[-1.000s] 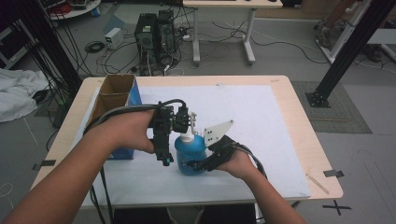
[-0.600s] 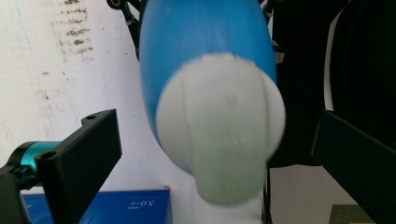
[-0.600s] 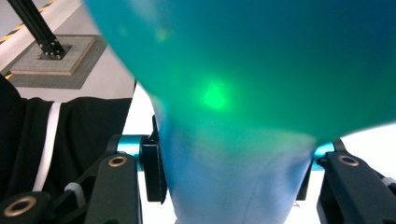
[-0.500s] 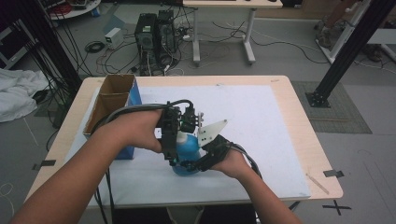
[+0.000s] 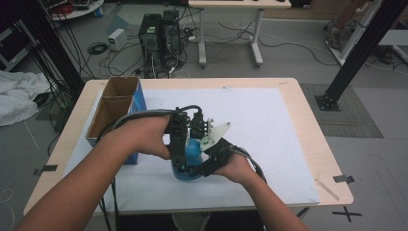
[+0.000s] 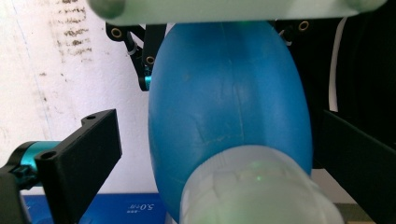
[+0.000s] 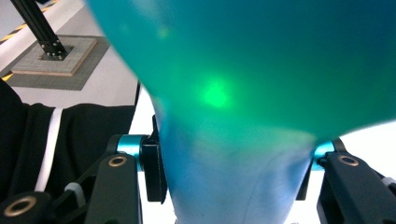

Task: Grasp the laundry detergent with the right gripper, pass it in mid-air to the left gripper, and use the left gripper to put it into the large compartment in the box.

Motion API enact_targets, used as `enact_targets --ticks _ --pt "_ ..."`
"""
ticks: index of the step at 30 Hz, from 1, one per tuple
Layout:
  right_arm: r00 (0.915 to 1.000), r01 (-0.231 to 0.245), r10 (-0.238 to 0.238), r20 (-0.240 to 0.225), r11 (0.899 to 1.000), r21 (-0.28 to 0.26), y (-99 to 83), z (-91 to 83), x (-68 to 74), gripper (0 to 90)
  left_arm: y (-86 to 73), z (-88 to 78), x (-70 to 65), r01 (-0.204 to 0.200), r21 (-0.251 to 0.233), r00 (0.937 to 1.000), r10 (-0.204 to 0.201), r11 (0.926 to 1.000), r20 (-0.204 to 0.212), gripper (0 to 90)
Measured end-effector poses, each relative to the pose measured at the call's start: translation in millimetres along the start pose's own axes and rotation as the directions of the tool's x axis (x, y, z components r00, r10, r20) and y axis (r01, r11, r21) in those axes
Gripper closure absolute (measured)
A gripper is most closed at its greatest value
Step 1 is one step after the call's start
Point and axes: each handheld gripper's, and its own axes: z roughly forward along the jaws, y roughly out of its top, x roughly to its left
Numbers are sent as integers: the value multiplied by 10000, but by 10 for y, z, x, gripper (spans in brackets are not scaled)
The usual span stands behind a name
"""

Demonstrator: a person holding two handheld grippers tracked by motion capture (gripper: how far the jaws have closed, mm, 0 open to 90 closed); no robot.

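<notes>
Close to me the person's forearms come in low over the table edge, and the right gripper (image 7: 231,182) is clenched on the narrow lower part of the blue rubber bulb (image 5: 193,151), both pads pressed into its sides, just as it was a second ago. The change is on the other hand: the left gripper (image 6: 224,140) has dropped from beside the bulb's pale top to straddle its body. Its jaws are released. One stands well clear of the blue wall, the other close by it without visibly pinching. I'd say that means the bulb is now pinned in place and the left tongs are lined up for a squeeze or a second hold, not yet made.

The bulb itself sits on the white sheet (image 5: 260,125) near the front middle of the table (image 5: 298,91), its clouded collar (image 6: 252,186) turned towards the left gripper view.

Writing is scarce – the bulb carries none I can see. A blue strip behind it (image 6: 126,207) shows small white print, something like "5.0" followed by a mark too blurred to read. Further left stands the open cardboard box (image 5: 115,108) with its blue side, and beyond the table two computer towers (image 5: 161,29), their labels illegible
</notes>
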Motion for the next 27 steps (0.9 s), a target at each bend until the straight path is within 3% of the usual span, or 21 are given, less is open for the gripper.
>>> enact_targets --ticks 6,9,27 --pt "10000 4 -4 7 10000 -70 8 8 -3 455 17 24 -1 20 100 10000 -21 9999 69 17" --pt "10000 -43 43 -2 10000 -82 8 5 -7 457 26 25 -6 51 120 9999 -52 9999 118 70" --pt "9999 -103 103 -54 9998 -157 7 8 -17 459 37 22 -4 1 315 10000 -1 9995 -3 167"
